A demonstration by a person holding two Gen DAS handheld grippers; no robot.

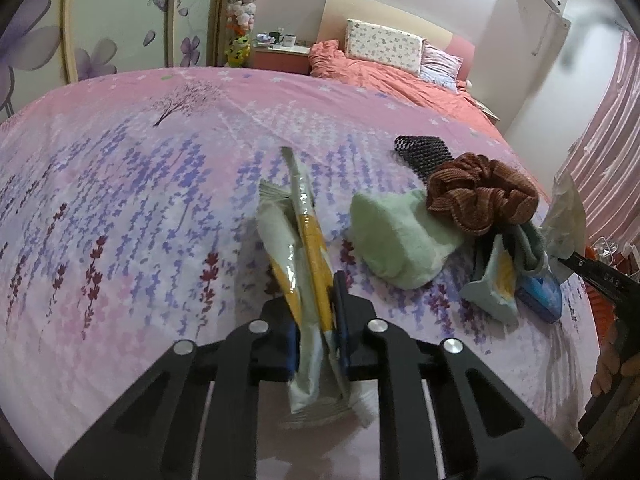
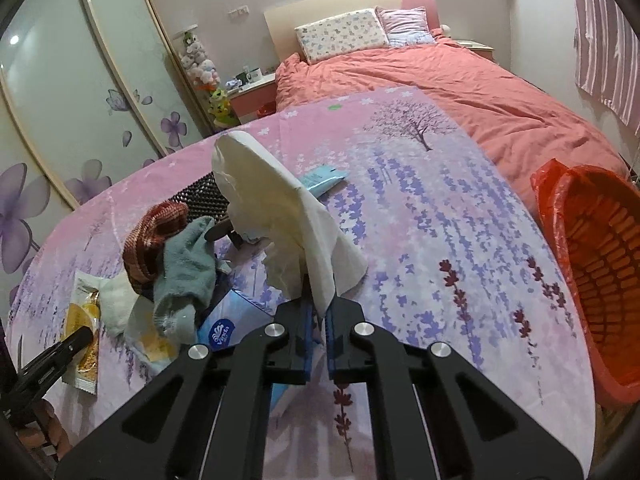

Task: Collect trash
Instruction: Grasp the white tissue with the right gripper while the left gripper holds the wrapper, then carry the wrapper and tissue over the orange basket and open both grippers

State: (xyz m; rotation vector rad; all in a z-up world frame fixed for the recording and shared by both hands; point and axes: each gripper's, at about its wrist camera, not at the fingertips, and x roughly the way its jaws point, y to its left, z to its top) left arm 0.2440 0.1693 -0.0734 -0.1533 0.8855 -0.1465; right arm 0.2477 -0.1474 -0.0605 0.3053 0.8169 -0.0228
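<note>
Nearest the left wrist camera, the left gripper point(image 1: 316, 316) has its fingers pinching a yellow-and-white snack wrapper point(image 1: 308, 240) low down, so the long packet stands up and away from the floral sheet point(image 1: 140, 200) that covers the surface; it looks lifted clear, which suits carrying it off rather than dragging it. Nearest the right wrist camera, the right gripper point(image 2: 318, 320) has its fingers pressed together on the lower edge of a crumpled white tissue point(image 2: 280, 216), which rises above the fingers in a loose peak, also off the sheet.

Both hands therefore hold a piece of trash at once, probably so that one trip serves for two items. The orange basket point(image 2: 592, 272), lined with a red bag, sits at the sheet's right edge, just beside the right gripper's side and well apart from the pile, so it is the likely destination.

The rest of the clutter lies in a heap between the two grippers: a brown scrunchie point(image 1: 480, 196) resting on a grey-green sock point(image 2: 188, 272), a pale green cloth point(image 1: 400, 236), a black mesh piece point(image 1: 424, 152), a blue tissue pack point(image 2: 224, 328) and a second yellow wrapper point(image 2: 84, 332). A light blue packet point(image 2: 326, 176) lies apart, farther up the sheet. The cloth items seem to be belongings, not trash, which may explain why they remain untouched.
</note>
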